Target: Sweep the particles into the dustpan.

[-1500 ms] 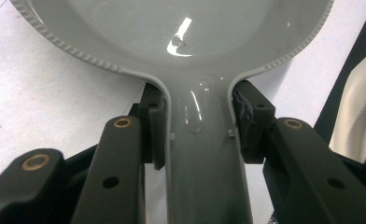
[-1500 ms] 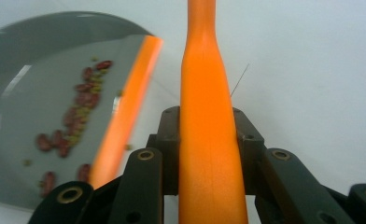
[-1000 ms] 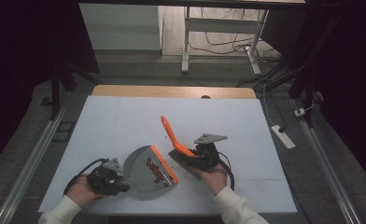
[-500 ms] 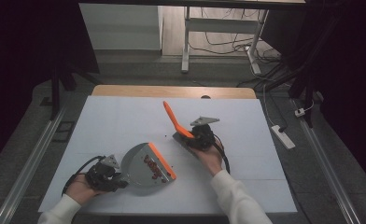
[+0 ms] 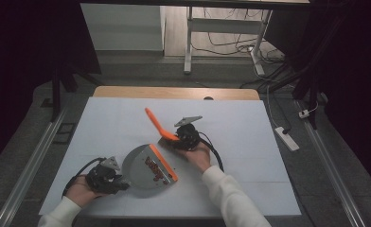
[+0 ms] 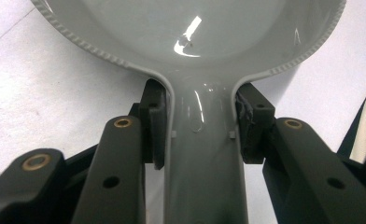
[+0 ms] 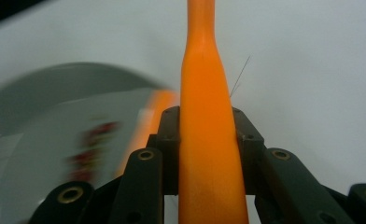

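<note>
Sweeping set-up on a white surface (image 5: 250, 142). The grey plastic dustpan with an orange front lip (image 5: 148, 166) lies near the surface's near edge, left of centre, flat so that its lip meets the surface; reddish-brown debris (image 5: 153, 169) sits inside it. The left hand-held gripper (image 5: 109, 176), jaws clenched on the grey dustpan handle (image 6: 204, 154), probably steadies the pan against sliding. The right hand-held gripper (image 5: 182, 138), near the surface's centre just beyond the lip, is clamped tight on the orange plastic brush handle (image 7: 208, 121), which slants up and away toward the far edge.
</note>
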`<state>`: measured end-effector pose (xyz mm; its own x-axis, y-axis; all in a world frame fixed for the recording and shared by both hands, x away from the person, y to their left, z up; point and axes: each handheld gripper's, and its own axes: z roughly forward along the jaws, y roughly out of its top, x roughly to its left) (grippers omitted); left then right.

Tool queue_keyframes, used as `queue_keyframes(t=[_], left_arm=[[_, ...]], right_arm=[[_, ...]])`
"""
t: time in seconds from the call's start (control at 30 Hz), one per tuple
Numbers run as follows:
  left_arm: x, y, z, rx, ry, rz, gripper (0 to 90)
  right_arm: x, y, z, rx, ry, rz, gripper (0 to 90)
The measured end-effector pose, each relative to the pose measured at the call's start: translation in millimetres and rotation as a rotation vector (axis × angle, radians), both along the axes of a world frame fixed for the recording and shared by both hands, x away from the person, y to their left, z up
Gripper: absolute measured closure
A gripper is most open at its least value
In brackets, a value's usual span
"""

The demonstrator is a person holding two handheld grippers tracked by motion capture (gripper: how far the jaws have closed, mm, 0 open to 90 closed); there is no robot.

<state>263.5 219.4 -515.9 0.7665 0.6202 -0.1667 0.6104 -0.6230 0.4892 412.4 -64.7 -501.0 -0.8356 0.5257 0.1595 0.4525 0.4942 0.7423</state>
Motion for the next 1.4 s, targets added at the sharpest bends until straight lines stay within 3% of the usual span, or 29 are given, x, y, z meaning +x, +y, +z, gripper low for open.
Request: queue_keyframes(t=[0.03,0.1,0.17,0.23,0.3,0.37,0.43,0.47,0.53,0.6,0.67,0.77,0.8,0.83,0.93,1.0,1.13,1.23,1.4], left_arm=[[0.0,0.0,0.0,0.001,0.001,-0.002,61.8],[0.0,-0.2,-0.2,0.002,0.003,-0.003,61.8],[-0.1,-0.8,-0.4,0.004,0.005,-0.003,61.8],[-0.4,-1.4,-0.3,0.005,0.005,-0.004,61.7],[-0.2,-1.7,-0.4,0.006,0.007,-0.006,61.7],[0.3,-2.0,-1.0,0.009,0.010,-0.006,61.8],[0.3,-2.3,-1.1,0.009,0.010,-0.005,61.8],[0.1,-2.2,-1.0,0.008,0.009,-0.005,61.8],[0.0,-2.0,-1.0,0.006,0.009,-0.004,61.8],[0.4,-2.2,-1.4,0.006,0.010,-0.003,61.8],[0.6,-1.9,-1.8,0.007,0.011,-0.006,61.8],[0.2,-1.9,-1.8,0.006,0.010,-0.005,61.8],[-0.5,-2.3,-1.7,0.003,0.010,-0.002,61.8],[-0.8,-2.1,-1.4,0.008,0.009,-0.009,61.8],[-2.1,-2.6,-2.2,0.008,0.011,-0.017,61.8],[-3.1,-3.3,-3.1,0.009,0.017,-0.034,61.8],[-5.7,-3.1,-2.0,0.006,0.022,-0.056,61.7],[-10.3,-3.0,0.2,-0.009,0.026,-0.087,61.7],[-14.5,-9.1,0.4,0.004,0.025,-0.106,61.8]], right_arm=[[-7.7,2.5,1.0,0.020,0.025,0.038,70.1],[-21.8,3.7,10.5,0.058,-0.020,0.079,70.1],[-23.1,-3.2,20.4,0.114,-0.038,0.045,70.1],[-19.6,-11.8,26.1,0.125,-0.073,-0.014,70.1],[-13.4,-20.6,27.0,0.097,-0.096,-0.077,70.0],[-4.9,-23.9,20.2,0.027,-0.106,-0.120,70.0],[2.6,-21.9,7.1,-0.019,-0.059,-0.139,70.0],[2.9,-18.2,0.2,-0.038,-0.053,-0.133,70.0],[-1.0,-13.1,-1.0,-0.014,-0.043,-0.108,70.1],[-9.5,-3.7,-1.2,-0.026,-0.034,-0.074,70.1],[-20.8,5.9,-1.8,0.001,0.020,-0.021,70.1],[-35.4,13.7,1.0,0.101,0.074,0.065,70.1],[-38.8,14.7,3.6,0.127,0.083,0.078,70.1],[-42.4,14.6,8.6,0.138,0.062,0.074,70.1],[-43.4,6.7,20.4,0.110,-0.045,0.032,70.1],[-40.9,-8.2,26.6,0.096,-0.072,-0.035,70.1],[-44.9,-34.3,27.1,0.042,-0.092,-0.109,70.1],[-57.9,-51.4,20.6,-0.034,-0.087,-0.157,70.1],[-82.5,-68.5,6.1,-0.071,-0.049,-0.141,70.1]])
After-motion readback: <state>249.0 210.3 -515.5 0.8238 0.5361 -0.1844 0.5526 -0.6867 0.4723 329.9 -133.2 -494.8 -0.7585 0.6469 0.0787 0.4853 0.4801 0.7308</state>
